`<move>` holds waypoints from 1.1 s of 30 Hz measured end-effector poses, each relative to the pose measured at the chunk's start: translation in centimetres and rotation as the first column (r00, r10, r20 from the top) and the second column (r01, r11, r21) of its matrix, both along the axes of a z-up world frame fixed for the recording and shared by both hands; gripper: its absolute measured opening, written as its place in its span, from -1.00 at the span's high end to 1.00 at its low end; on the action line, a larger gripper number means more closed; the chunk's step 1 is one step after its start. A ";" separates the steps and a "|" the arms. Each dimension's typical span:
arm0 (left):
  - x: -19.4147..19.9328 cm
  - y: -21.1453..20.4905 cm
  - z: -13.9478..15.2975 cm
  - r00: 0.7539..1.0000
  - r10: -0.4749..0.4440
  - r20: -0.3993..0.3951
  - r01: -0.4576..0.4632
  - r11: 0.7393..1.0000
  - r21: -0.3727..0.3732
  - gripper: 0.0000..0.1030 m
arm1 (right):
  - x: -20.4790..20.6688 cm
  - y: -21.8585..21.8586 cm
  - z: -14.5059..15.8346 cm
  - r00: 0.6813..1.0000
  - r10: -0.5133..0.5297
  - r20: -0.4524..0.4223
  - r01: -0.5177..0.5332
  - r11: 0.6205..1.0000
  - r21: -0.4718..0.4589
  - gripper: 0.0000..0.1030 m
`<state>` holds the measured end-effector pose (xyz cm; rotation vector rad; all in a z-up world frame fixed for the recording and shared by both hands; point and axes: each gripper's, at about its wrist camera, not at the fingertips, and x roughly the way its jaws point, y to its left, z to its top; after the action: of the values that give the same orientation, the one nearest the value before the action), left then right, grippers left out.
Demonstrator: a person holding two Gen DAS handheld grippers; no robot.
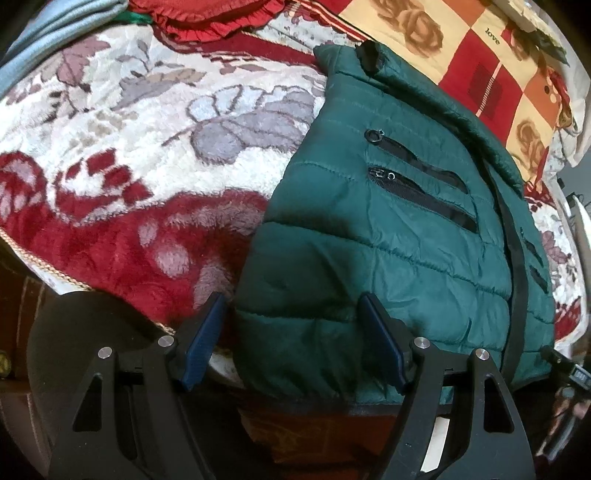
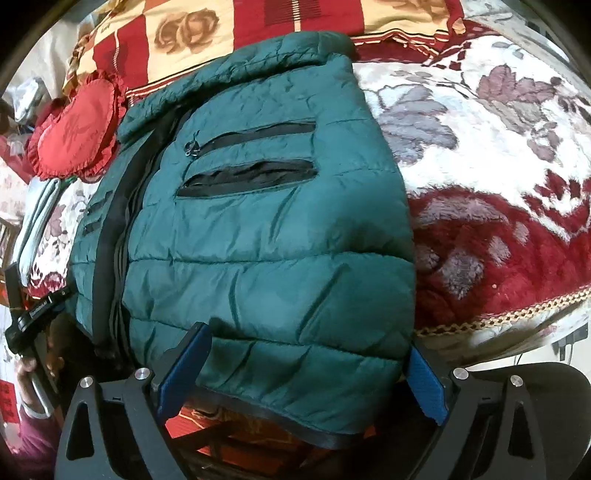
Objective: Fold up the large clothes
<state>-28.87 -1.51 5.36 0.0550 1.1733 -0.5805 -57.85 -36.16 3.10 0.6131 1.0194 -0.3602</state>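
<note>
The green puffer jacket [image 1: 388, 229] lies face up on the plush floral blanket [image 1: 122, 147], its hem hanging over the near edge of the bed. The sides look already folded in, since no sleeves show and the body reads as a narrow, tidy block with the black zipper strip [image 1: 511, 236] running lengthwise. What seems left is folding it end to end, hem toward collar. The left gripper [image 1: 291, 336] and right gripper [image 2: 306, 365] both stand wide open at the hem corners, straddling the fabric without pinching it. Beyond the collar lies a checked rose pillow [image 2: 258, 22].
</note>
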 end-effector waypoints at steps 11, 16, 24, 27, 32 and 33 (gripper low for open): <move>0.8 0.2 -0.1 0.999 -0.025 -0.042 0.023 0.999 -0.047 -0.46 | 0.3 -0.2 0.0 1.000 0.011 0.002 -0.011 1.000 0.006 -0.87; -0.1 -0.5 -0.3 0.999 -0.046 -0.008 0.046 0.999 -0.022 -0.46 | 0.3 0.0 0.1 1.000 0.012 0.005 -0.012 1.000 0.003 -0.87; -0.3 -0.4 -0.5 0.999 -0.049 -0.018 0.049 0.998 -0.028 -0.46 | 0.3 0.1 0.2 1.000 0.009 0.013 -0.009 1.000 0.004 -0.87; -0.3 -0.4 -0.6 0.999 -0.046 -0.022 0.045 0.999 -0.030 -0.46 | 0.3 0.2 0.1 1.000 0.006 0.007 -0.006 1.000 0.000 -0.87; -0.3 -0.4 -0.6 0.999 -0.044 -0.015 0.043 0.999 -0.030 -0.46 | 0.4 0.4 0.1 1.000 0.009 0.009 -0.009 1.000 -0.004 -0.87; -0.3 -0.4 -0.6 0.999 -0.043 -0.013 0.043 0.999 -0.030 -0.46 | 0.4 0.4 0.0 1.000 0.009 0.009 -0.009 1.000 -0.003 -0.87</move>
<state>-29.16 -1.87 4.72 0.0512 1.1787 -0.6367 -57.41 -35.79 3.15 0.6064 1.0122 -0.3505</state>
